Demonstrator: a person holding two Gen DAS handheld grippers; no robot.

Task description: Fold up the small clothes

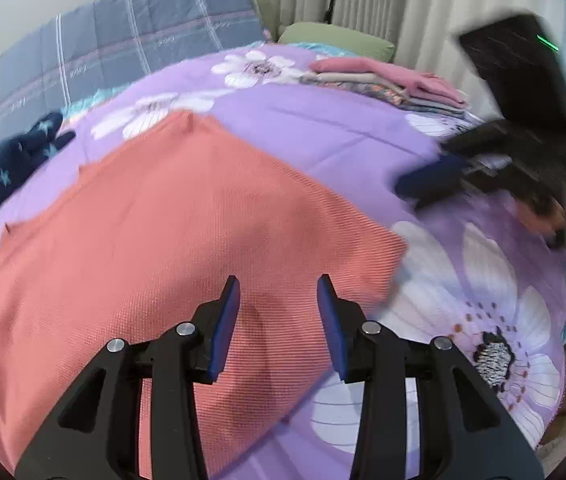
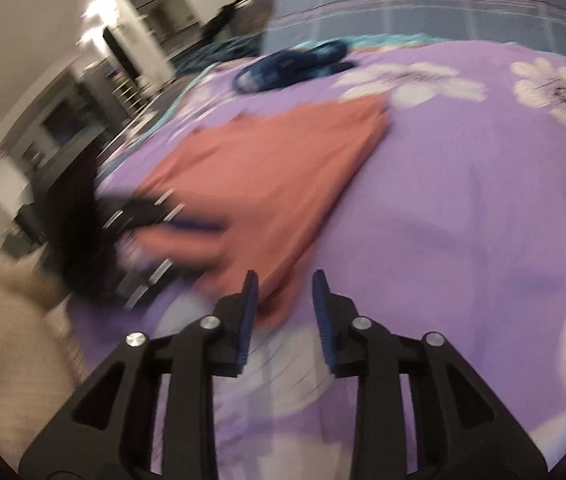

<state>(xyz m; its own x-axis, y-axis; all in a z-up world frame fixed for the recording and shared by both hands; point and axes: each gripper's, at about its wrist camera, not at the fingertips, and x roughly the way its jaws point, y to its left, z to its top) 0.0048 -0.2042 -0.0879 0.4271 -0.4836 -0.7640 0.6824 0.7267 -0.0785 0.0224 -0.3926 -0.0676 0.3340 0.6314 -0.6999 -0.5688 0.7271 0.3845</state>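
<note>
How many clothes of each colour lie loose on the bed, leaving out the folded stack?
Coral garment: 1
Navy garment with stars: 1
Total: 2

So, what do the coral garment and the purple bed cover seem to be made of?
Coral garment: likely a knitted fabric, matt; a fine waffle or ribbed grid shows on its surface. Purple bed cover: probably a thin woven sheet, smooth and matt, with printed white flowers and soft creases. The fibre of either cannot be told.
</note>
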